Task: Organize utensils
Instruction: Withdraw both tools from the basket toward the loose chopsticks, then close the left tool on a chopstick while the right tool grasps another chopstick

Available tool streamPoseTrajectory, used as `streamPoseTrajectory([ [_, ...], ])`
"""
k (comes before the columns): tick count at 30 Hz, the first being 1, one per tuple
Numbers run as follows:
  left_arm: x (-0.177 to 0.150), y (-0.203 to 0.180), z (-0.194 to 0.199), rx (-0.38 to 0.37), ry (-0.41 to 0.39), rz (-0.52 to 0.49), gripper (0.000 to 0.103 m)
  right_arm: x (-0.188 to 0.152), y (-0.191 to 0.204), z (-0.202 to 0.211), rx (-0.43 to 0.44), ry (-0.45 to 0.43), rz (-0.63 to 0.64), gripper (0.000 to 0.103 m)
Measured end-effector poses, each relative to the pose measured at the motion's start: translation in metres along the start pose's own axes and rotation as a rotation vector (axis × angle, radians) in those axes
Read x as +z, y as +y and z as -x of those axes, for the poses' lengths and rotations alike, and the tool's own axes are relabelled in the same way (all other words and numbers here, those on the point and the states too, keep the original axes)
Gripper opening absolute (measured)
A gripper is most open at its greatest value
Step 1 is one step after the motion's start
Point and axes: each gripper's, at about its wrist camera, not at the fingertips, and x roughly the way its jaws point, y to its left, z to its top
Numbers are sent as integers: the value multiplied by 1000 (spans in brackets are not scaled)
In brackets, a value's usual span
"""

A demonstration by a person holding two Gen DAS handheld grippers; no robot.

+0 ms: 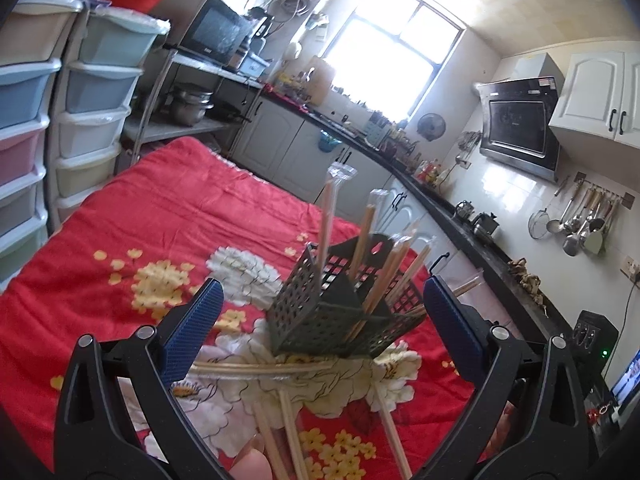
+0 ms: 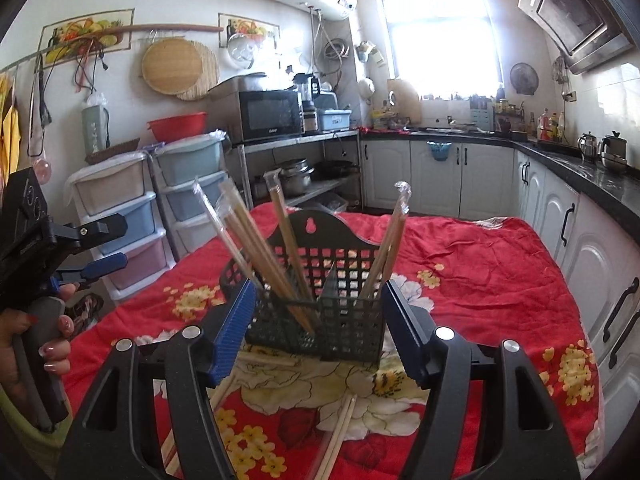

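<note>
Right wrist view: on a worktop under a red floral cloth (image 2: 480, 264), a dark perforated holder (image 2: 320, 320) keeps wrapped chopsticks (image 2: 256, 248) upright in its compartments, loose chopsticks (image 2: 340, 432) lying before it. Both grippers' blue-padded fingers (image 2: 236, 332) stand released, grasping nothing, the holder between them.

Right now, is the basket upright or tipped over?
Upright. The basket stands on its base on the red cloth, with chopsticks leaning out its open top.

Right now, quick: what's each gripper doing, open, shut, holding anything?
Left gripper: open, holding nothing; basket ahead between its fingers, untouched.
Right gripper: open, holding nothing; same basket between its pads, none pressing.
</note>
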Motion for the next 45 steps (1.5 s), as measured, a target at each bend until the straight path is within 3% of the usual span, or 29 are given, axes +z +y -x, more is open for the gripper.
streamPoseTrajectory([
  [29,-61,36,-20,106,225,24,92,-43,16,-19,30,173,47,63],
  [42,-82,38,-34,96,318,20,92,-58,11,-31,8,249,51,63],
  [43,-83,38,-34,94,322,20,91,-59,10,-32,7,255,51,63],
  [45,-85,38,-37,84,338,25,77,-61,9,-35,0,272,52,63],
])
